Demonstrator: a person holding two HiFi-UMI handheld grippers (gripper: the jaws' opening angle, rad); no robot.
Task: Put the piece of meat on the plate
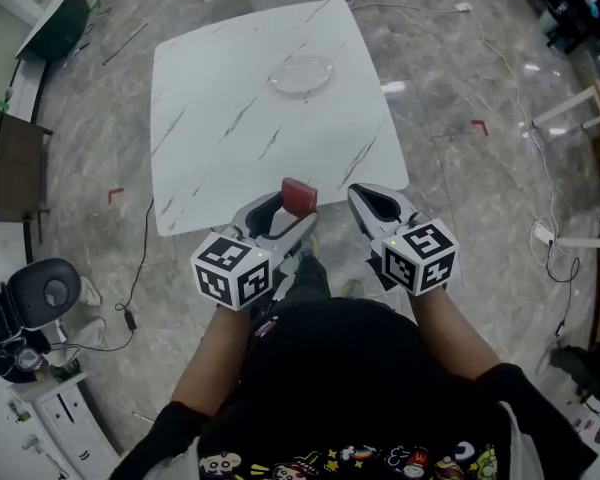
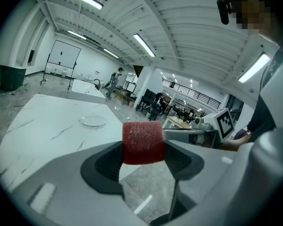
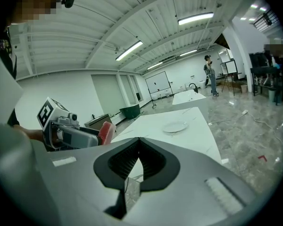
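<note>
1. My left hand-held gripper (image 1: 292,211) sits at the lower centre of the head view. Its jaws are clamped on the piece of meat (image 1: 299,196).
2. In the left gripper view, the left hand-held gripper (image 2: 142,147) has the piece of meat (image 2: 142,142) pinched between its two dark pads. It is a red, rough-surfaced block that fills the gap between them, with its top standing up above the jaws.
3. My right hand-held gripper (image 1: 360,196) is just to the right of the left one in the head view, and the two are not touching.
4. In the right gripper view, the jaws of the right hand-held gripper (image 3: 138,142) meet at their tips with nothing between them.
5. The clear plate (image 1: 302,74) lies in the upper centre of the head view, on the far part of the white marble-patterned tabletop (image 1: 220,108). It is well apart from the meat.
6. The meat is held in the air at the tabletop's near edge. I cannot tell for sure whether it hangs over the edge or just short of it.
7. The left gripper view shows the plate (image 2: 93,121) left of centre on the tabletop (image 2: 37,126).
8. The right gripper view shows the plate (image 3: 174,126) just right of centre, and the red piece of meat (image 3: 106,132) at the left.
</note>
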